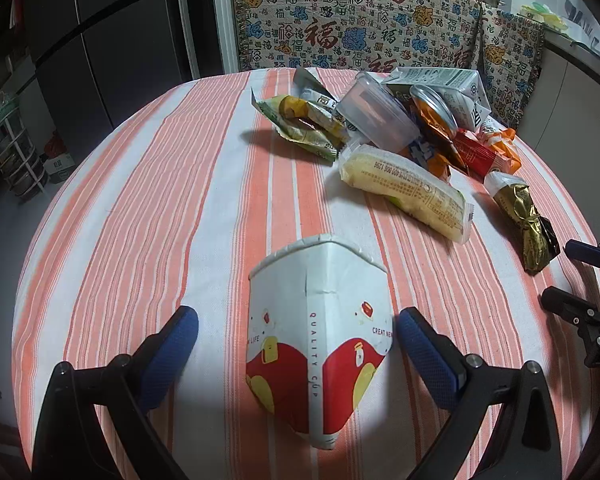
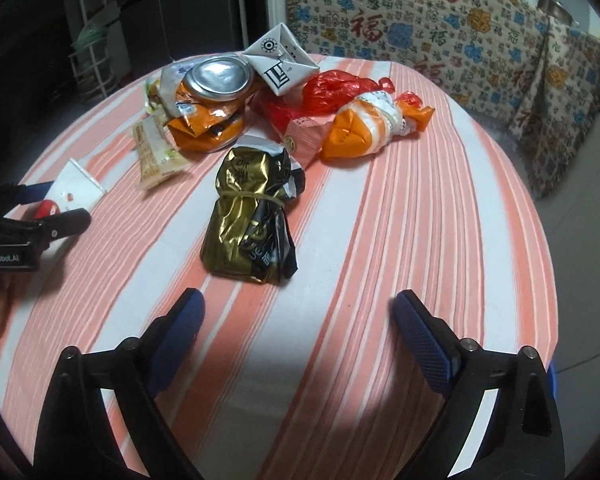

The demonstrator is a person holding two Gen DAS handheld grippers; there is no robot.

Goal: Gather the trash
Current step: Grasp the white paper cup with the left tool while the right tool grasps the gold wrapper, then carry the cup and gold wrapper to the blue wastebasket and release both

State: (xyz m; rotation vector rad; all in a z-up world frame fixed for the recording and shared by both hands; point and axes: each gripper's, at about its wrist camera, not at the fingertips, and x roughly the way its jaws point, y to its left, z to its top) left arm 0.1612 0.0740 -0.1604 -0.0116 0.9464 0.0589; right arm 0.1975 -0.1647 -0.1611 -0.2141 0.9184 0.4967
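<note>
1. The left claw [image 1: 298,336] stands wide, its blue pads on either side of the flattened paper cup [image 1: 318,344] without touching it; it grips nothing.
2. That cup lies on the striped worktop [image 1: 140,220], its long axis running 12 to 6, crushed rim toward 12.
3. The right claw [image 2: 298,320] also stands wide and empty over bare cloth.
4. Just beyond it at 12 lies the gold foil wrapper [image 2: 250,216], tied at the waist, its long axis roughly 12 to 6, leaning slightly toward 11.
5. At 10 from the wrapper sits a pale snack packet [image 2: 154,154].
6. Farther, from 11 to 1: a crushed can [image 2: 218,78] on orange wrappers [image 2: 204,128], a folded milk carton [image 2: 282,64], a red plastic bag [image 2: 334,90] and an orange-white pouch [image 2: 364,128].
7. Nothing lies between either claw and its nearest item.
</note>
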